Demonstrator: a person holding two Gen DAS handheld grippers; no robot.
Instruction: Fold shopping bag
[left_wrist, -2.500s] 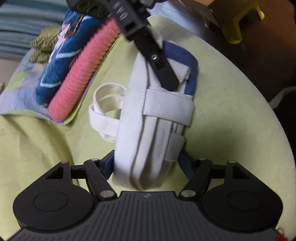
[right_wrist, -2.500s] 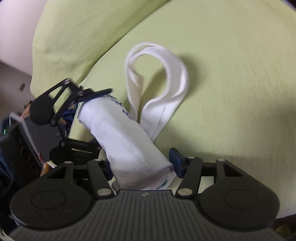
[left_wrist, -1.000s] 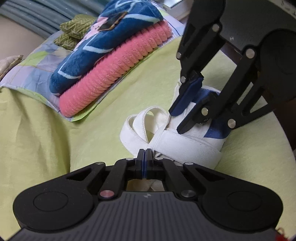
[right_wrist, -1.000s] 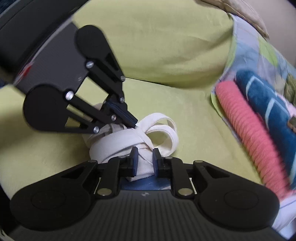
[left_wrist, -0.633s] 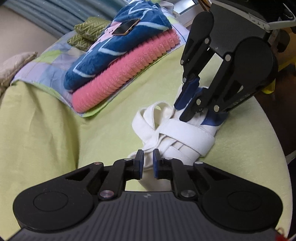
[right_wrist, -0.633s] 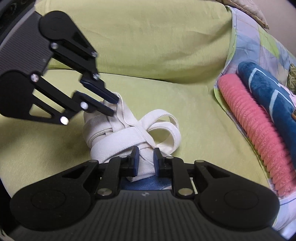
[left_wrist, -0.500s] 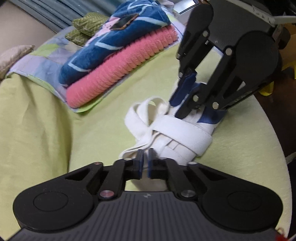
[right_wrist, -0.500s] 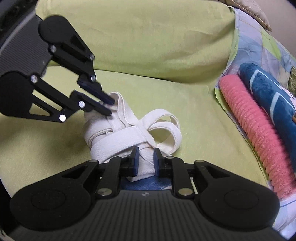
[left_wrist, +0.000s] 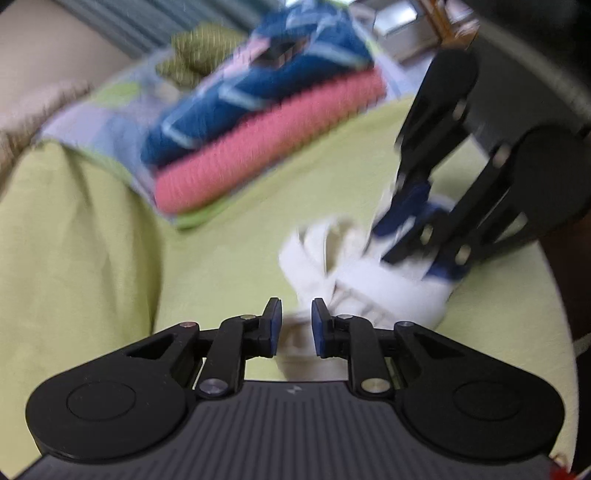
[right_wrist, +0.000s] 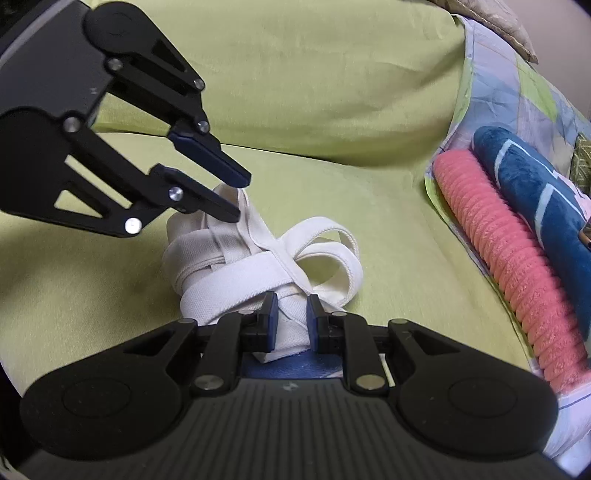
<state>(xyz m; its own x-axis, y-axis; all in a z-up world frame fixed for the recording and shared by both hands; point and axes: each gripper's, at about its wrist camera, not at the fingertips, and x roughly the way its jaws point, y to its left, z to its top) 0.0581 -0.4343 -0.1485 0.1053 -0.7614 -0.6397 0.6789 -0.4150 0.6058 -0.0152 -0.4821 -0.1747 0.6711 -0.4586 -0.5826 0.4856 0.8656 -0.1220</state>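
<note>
The white cloth shopping bag (right_wrist: 236, 273) lies rolled into a bundle on the green cushion, its straps wrapped and crossed around it, with a loose loop (right_wrist: 332, 243) at its right. My right gripper (right_wrist: 290, 315) is shut on the bundle's near end. My left gripper (right_wrist: 231, 197) shows from the upper left, jaws slightly apart at the bundle's far end, holding nothing. In the blurred left wrist view my left gripper (left_wrist: 295, 317) is open just in front of the bag (left_wrist: 369, 284), and my right gripper (left_wrist: 402, 229) holds the bag's far end.
A pink ribbed roll (right_wrist: 517, 258) and a folded blue patterned towel (right_wrist: 546, 199) lie on a patchwork cloth at the right. The green cushion (right_wrist: 332, 92) rises behind the bag. In the left wrist view the same stack (left_wrist: 266, 129) sits at the upper left.
My left gripper has opened, let go of the bag's strap and moved quickly, blurring its view. My right gripper keeps its hold on the bundle's end.
</note>
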